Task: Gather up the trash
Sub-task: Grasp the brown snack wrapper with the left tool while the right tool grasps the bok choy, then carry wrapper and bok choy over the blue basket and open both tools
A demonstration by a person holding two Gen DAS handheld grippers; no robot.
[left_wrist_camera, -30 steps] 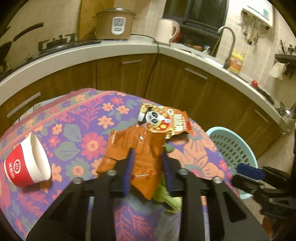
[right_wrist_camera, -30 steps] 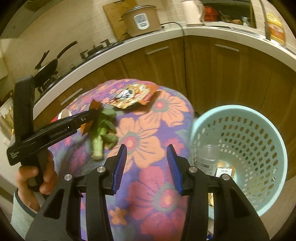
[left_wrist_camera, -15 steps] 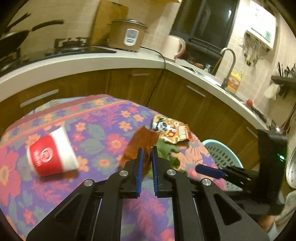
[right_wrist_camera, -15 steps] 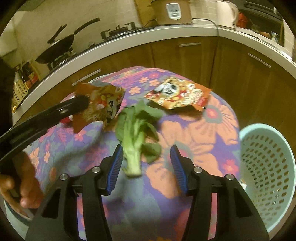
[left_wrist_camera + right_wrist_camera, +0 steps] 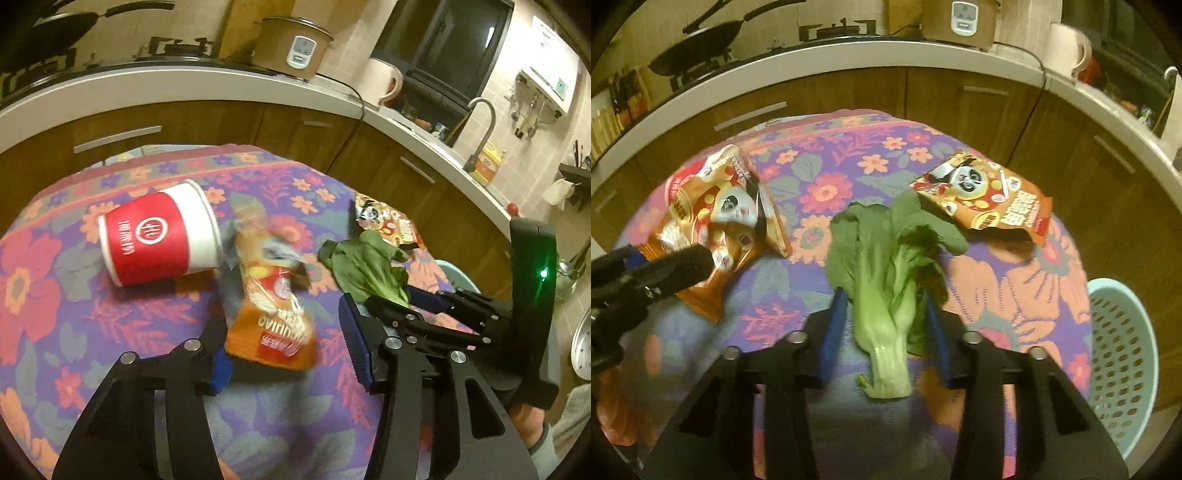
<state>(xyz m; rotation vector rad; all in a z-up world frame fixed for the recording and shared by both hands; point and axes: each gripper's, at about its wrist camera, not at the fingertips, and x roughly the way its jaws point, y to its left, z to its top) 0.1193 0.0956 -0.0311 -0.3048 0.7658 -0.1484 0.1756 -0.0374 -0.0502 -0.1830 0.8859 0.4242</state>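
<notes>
On the flowered tablecloth (image 5: pixel 879 147), going left to right in the right wrist view, the left gripper (image 5: pixel 670 267) came in at nine o'clock. In its own view its jaws stood wide apart, with a motion-blurred orange snack bag (image 5: pixel 271 306) between them; whether either pad still touched the bag cannot be told. A red paper cup (image 5: pixel 159 234) lay on its side at ten o'clock of that bag, its rim just beside the bag's far end.

At the centre the right gripper (image 5: pixel 884 328) had its jaws open to either side of a bok choy (image 5: pixel 886 266), stalk end toward the camera, leaves spreading toward twelve o'clock; contact with the pads cannot be told. Bare cloth lay between the bok choy and the orange bag.

At two o'clock a second panda snack bag (image 5: pixel 986 195) lay flat near the table's far right edge, the bok choy's leaf tips overlapping its near corner. At four o'clock, past the table edge and lower, stood a pale blue perforated basket (image 5: pixel 1123 354), open-topped. Wooden cabinets (image 5: pixel 960 107) curved behind the table.
</notes>
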